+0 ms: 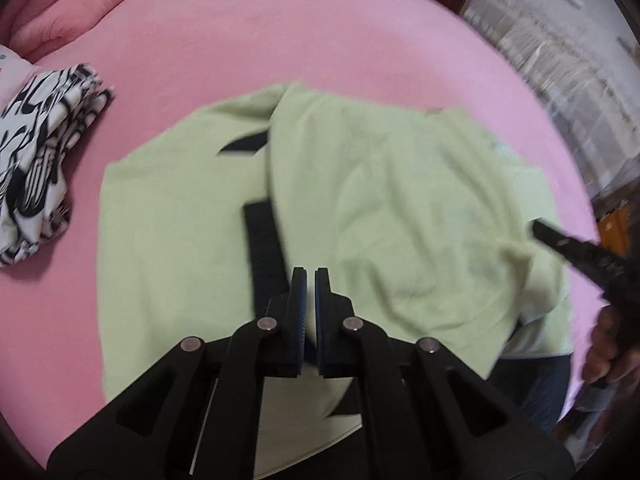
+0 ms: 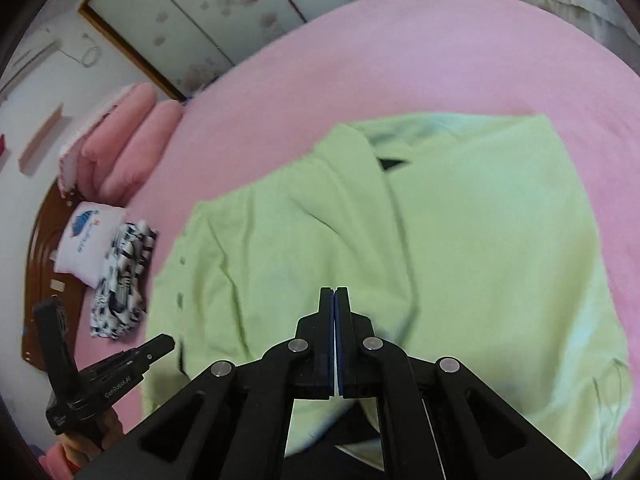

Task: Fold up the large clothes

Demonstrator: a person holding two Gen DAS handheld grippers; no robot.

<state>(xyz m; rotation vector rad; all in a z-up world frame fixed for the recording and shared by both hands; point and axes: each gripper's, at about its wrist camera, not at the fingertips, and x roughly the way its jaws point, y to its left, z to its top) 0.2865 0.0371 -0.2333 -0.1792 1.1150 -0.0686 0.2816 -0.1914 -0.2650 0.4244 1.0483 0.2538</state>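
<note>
Evidently we are partway through the fold: the large pale-green cotton garment with black strips lies on the pink-sheeted bed, one side already turned over its middle, a black strip showing where the flap ends. We judge the next move to call for a fresh pinch on an outer edge and a carry across, so the piece narrows evenly.

Our left tool hangs above the near hem, its pads almost together with only a thin slit between them and no cloth in it. Our right tool hovers over the garment's centre, pads pressed together on nothing; in the left view it points in from the right edge, low beside a raised wrinkle. A folded black-and-white patterned cloth rests well apart, near the pink pillows.
</note>
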